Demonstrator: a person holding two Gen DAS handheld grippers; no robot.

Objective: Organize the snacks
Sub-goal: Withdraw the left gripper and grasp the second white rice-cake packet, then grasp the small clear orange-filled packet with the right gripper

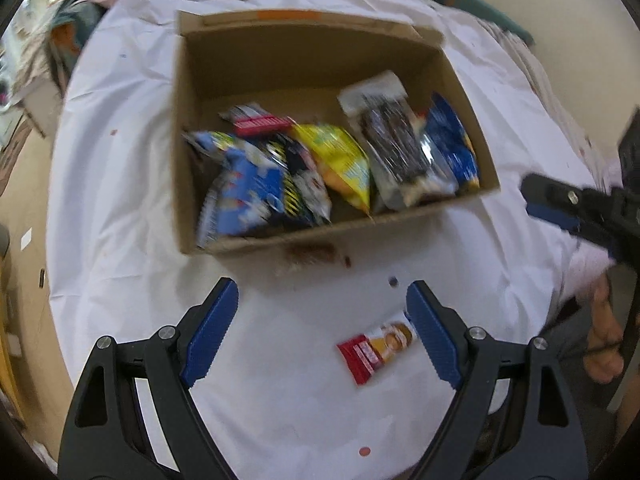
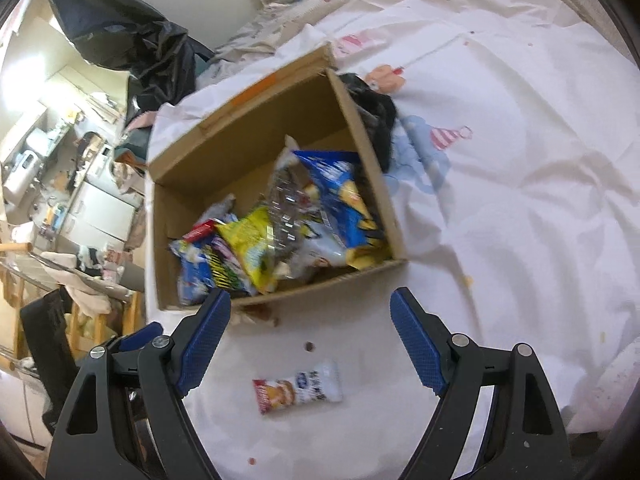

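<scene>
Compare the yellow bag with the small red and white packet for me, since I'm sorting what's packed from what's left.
The yellow bag lies inside the cardboard box among other snacks; the red and white packet lies alone on the white cloth outside it. The yellow bag looks larger and puffier; the packet is small and flat. Neither is held by a tool.
</scene>
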